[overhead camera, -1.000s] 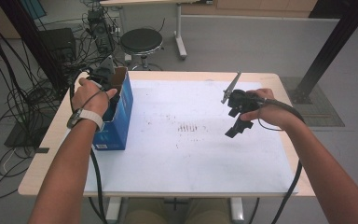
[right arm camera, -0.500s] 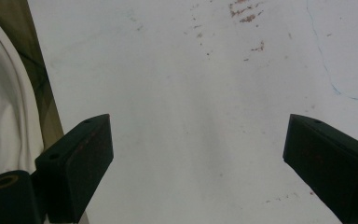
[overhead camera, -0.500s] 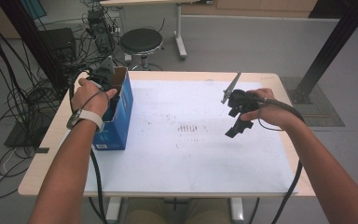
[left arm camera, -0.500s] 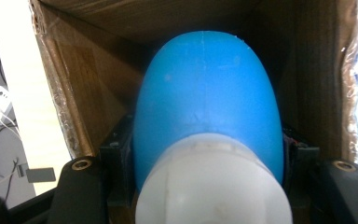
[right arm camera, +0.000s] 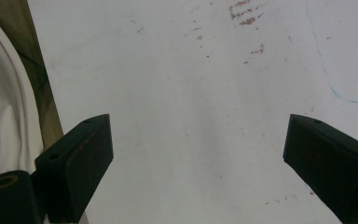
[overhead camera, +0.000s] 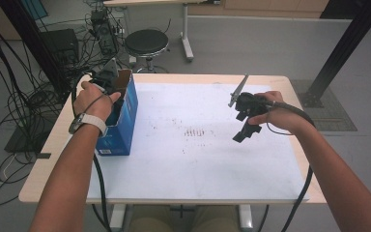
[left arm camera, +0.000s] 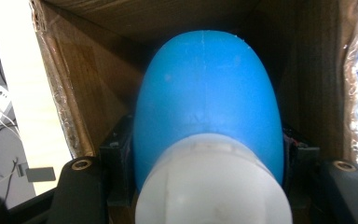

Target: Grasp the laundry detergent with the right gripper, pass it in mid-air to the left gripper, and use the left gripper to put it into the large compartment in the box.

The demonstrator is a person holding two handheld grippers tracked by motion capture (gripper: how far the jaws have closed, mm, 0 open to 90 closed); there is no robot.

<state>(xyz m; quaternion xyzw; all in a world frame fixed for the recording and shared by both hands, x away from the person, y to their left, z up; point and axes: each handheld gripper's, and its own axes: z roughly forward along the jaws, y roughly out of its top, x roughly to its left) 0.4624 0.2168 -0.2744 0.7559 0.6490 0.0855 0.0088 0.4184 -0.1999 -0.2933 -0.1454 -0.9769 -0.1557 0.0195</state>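
Bottle: we see a blue plastic bottle [left arm camera: 209, 98] with a white cap [left arm camera: 213, 184] inside the cardboard box; in the left gripper view its rounded blue body points down into the box and the cap faces the camera.
Left gripper: we hold the left gripper [overhead camera: 107, 79] over the open top of the box at the table's left edge; in its own view the two black jaws press on either side of the bottle just above the cap, pinching it.
Box: we note a blue carton [overhead camera: 121, 118] with brown cardboard inner walls [left arm camera: 88, 70], standing upright on the left side of the table, its top open.
Left hand: we see the left hand [overhead camera: 92, 101], with a pale watch strap on the wrist, gripping the tool right above the box.
Right gripper: we hold the right gripper [overhead camera: 244, 126] above the right half of the table, well apart from the box; in its own view [right arm camera: 198, 163] the jaws stand spread wide with nothing but white surface between them.
Table: we work on a wooden-edged table [overhead camera: 53, 145] covered by a white sheet [overhead camera: 198, 164] that carries small reddish-brown marks near its middle.
Surroundings: we see a black round stool [overhead camera: 146, 42] on the grey floor beyond the table, and cables off to the left.
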